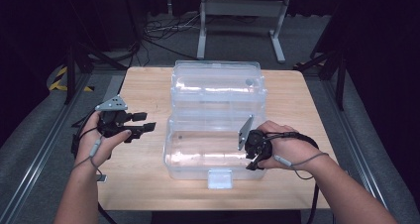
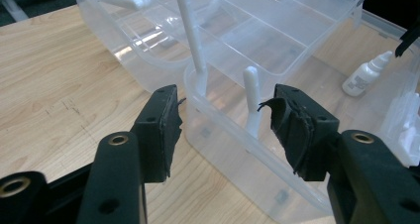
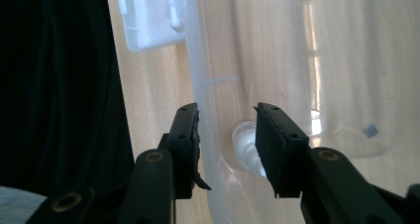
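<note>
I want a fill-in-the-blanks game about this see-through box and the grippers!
The clear plastic box sits on a table made of ____.
The box's lid stands ____.
The small white dropper bottle lies ____ the box.
The left gripper holds ____.

Missing words: wood; open; inside; nothing

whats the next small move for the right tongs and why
Probably lift the right tongs clear of the clear box: they stand open over its front right corner, and the small white bottle lies loose on the box floor, not gripped.
</note>
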A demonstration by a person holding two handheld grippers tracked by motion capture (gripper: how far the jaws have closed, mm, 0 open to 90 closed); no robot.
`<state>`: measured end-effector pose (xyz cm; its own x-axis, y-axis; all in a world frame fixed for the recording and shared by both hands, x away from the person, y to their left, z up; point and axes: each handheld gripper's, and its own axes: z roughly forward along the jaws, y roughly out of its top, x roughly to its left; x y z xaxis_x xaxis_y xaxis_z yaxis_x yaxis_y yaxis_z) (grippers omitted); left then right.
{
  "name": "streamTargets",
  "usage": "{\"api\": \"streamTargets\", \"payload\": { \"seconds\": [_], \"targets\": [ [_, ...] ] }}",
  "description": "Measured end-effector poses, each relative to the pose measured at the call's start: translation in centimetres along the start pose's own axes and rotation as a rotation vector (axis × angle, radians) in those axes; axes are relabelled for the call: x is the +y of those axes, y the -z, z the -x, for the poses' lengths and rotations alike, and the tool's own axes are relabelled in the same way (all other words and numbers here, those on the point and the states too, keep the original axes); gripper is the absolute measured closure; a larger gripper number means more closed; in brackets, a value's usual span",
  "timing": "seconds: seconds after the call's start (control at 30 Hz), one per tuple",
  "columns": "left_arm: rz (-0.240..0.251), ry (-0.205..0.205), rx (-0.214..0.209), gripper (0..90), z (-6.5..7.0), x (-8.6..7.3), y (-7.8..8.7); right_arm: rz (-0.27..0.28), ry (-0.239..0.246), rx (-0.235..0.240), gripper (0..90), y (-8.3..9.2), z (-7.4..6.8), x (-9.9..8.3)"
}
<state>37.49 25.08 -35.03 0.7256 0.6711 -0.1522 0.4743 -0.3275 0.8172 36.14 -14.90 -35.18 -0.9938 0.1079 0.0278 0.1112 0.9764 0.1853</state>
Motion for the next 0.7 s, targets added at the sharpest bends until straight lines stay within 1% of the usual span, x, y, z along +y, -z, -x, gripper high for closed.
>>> {"api": "streamTargets", "payload": {
  "seconds": [0.03, 0.1, 0.2, 0.23, 0.3, 0.37, 0.4, 0.47, 0.57, 0.6, 0.63, 0.67, 0.7],
  "targets": [
    [0.007, 0.003, 0.001, 44.9, 0.0, 0.0, 0.0, 0.001, -0.001, 0.008, 62.1, -0.3, 0.0, 0.0],
    [0.014, -0.001, 0.005, 45.1, 0.1, 0.1, 0.0, -0.009, 0.001, 0.009, 62.7, -0.7, 0.0, 0.1],
    [0.017, 0.001, 0.011, 45.5, 0.2, 0.2, 0.1, -0.010, 0.005, 0.014, 63.8, -1.4, 0.0, 0.2],
    [0.019, 0.000, 0.013, 45.6, 0.2, 0.2, 0.1, -0.021, 0.004, 0.017, 64.4, -1.5, -0.1, 0.3],
    [0.017, -0.003, 0.013, 45.7, 0.2, 0.2, 0.1, -0.023, 0.009, 0.015, 65.8, -1.9, -0.2, 0.4],
    [0.014, -0.005, 0.014, 46.3, 0.2, 0.2, 0.0, -0.029, 0.018, 0.017, 68.5, -2.3, -0.3, 0.4],
    [0.010, -0.007, 0.014, 46.6, 0.2, 0.2, 0.0, -0.029, 0.015, 0.027, 71.1, -2.6, -0.3, 0.5],
    [0.000, -0.012, 0.013, 47.7, 0.2, 0.3, -0.1, -0.049, 0.022, 0.028, 74.8, -2.9, -0.4, 0.5],
    [-0.007, -0.023, 0.004, 48.3, 0.4, 0.4, -0.3, -0.044, 0.025, 0.033, 79.6, -3.3, -0.5, 0.5],
    [-0.007, -0.021, -0.005, 48.3, 0.5, 0.5, -0.4, -0.051, 0.033, 0.033, 80.7, -3.3, -0.6, 0.6],
    [-0.006, -0.025, -0.008, 48.4, 0.5, 0.6, -0.4, -0.053, 0.028, 0.029, 81.1, -3.3, -0.7, 0.6],
    [-0.006, -0.027, -0.010, 48.4, 0.4, 0.6, -0.4, -0.059, 0.038, 0.018, 81.5, -3.3, -0.8, 0.7],
    [-0.006, -0.027, -0.010, 48.6, 0.4, 0.6, -0.4, -0.059, 0.038, 0.018, 81.5, -3.3, -0.8, 0.7]
  ]
}}
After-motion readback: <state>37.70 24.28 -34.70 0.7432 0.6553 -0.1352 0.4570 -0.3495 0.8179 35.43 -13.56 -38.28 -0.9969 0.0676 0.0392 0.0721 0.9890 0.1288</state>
